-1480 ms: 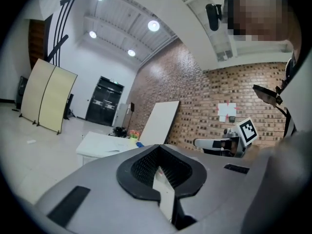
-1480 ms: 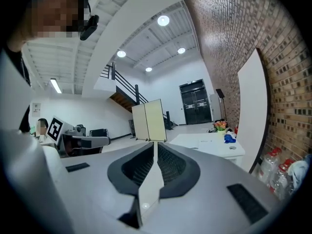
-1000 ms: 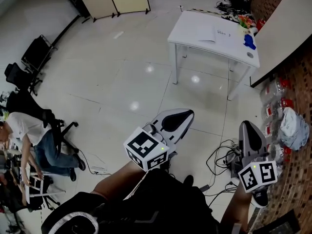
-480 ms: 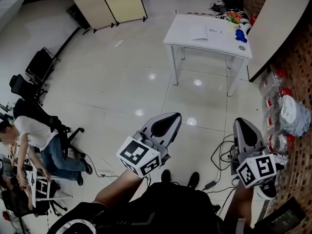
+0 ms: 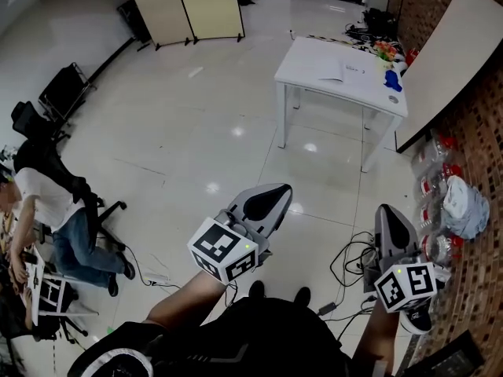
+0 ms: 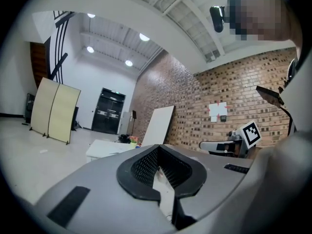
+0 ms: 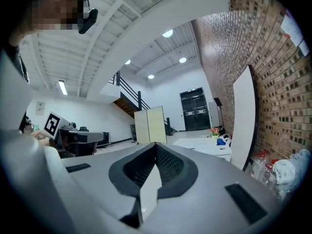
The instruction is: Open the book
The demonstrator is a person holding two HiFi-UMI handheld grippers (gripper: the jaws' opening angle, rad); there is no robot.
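at the far left a seated person point(image 5: 49, 210) in a white top bends over on a rolling chair, with a black office chair point(image 5: 35, 128) standing behind on the pale glossy floor point(image 5: 181, 124). further in, at the top, a cream folding screen point(image 5: 189, 2) stands upright.

low in the middle, the left tongs point(image 5: 281, 191) point out level over the floor, their marker cube point(image 5: 224, 250) nearest the camera. their own view shows the jaws brought together with nothing between them. a pair of dark shoes point(image 5: 279, 293) shows just below them.

right of centre and well beyond both tongs stands the white surface point(image 5: 310, 57). the book point(image 5: 344, 71) lies flat on it toward its far right part (a thin white thing, too small to say whether it is shut or lying open). a blue object point(image 5: 392, 79) sits near the surface's right end, apart from the book, with some colourful small things point(image 5: 385, 51) behind it that cannot be made out.

the right tongs point(image 5: 387, 212) are held level too, pointing the same way, well short of the surface. their jaws have just been closing and now meet, and nothing is caught between them. black cables point(image 5: 350, 261) trail over the floor just left of them.

at the far right a large white board point(image 5: 448, 45) leans on the brick wall point(image 5: 479, 132), with bottles point(image 5: 432, 191) and a pale bag point(image 5: 464, 206) at the wall's foot.
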